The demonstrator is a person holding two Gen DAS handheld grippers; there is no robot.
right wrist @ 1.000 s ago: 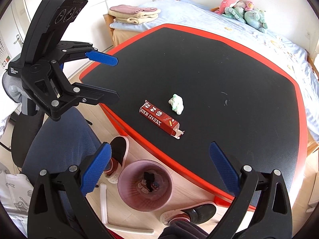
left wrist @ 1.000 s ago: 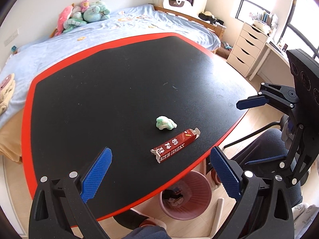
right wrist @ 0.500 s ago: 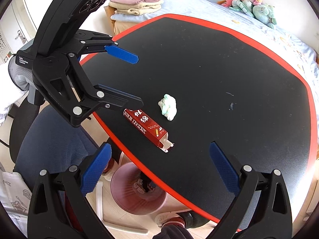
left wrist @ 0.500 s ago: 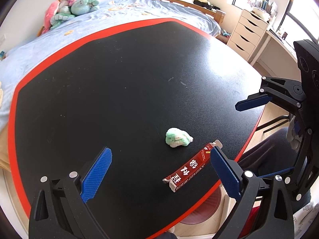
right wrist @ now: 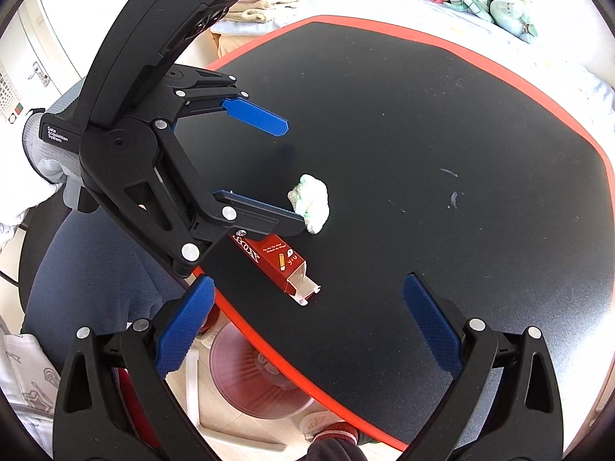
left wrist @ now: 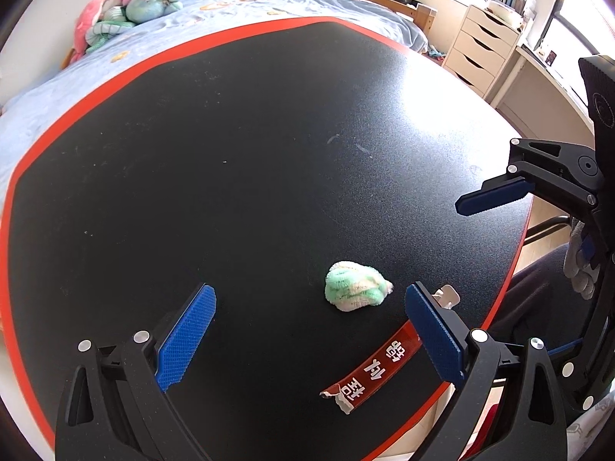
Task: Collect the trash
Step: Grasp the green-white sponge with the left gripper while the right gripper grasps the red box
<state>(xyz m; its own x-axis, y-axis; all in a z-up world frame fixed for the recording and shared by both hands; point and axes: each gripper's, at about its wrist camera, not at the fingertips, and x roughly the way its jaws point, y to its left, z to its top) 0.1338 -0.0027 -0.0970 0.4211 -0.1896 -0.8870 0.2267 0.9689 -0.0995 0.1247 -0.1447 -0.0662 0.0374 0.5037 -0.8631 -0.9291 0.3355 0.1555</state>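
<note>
A crumpled green-and-white wad [left wrist: 355, 285] lies on the black table [left wrist: 246, 161], next to a flattened red carton with white lettering [left wrist: 378, 368]. My left gripper [left wrist: 307, 340] is open and low over the table, with the wad just ahead between its fingers and the carton by its right finger. In the right wrist view the left gripper [right wrist: 286, 176] reaches toward the wad [right wrist: 312, 202], and the carton [right wrist: 282, 267] lies partly under its lower finger. My right gripper [right wrist: 305, 332] is open and empty above the table's near edge. The pink trash bin [right wrist: 257, 368] stands on the floor below.
The table has a red rim [right wrist: 499, 57]. A bed with plush toys [left wrist: 130, 7] stands beyond it. A white drawer unit [left wrist: 480, 50] is at the far right. The person's legs and a chair [right wrist: 96, 269] are at the table edge.
My left gripper has moved forward and down over the table toward the wad and carton. My right gripper has moved in closer to the table edge. Both stay open.
</note>
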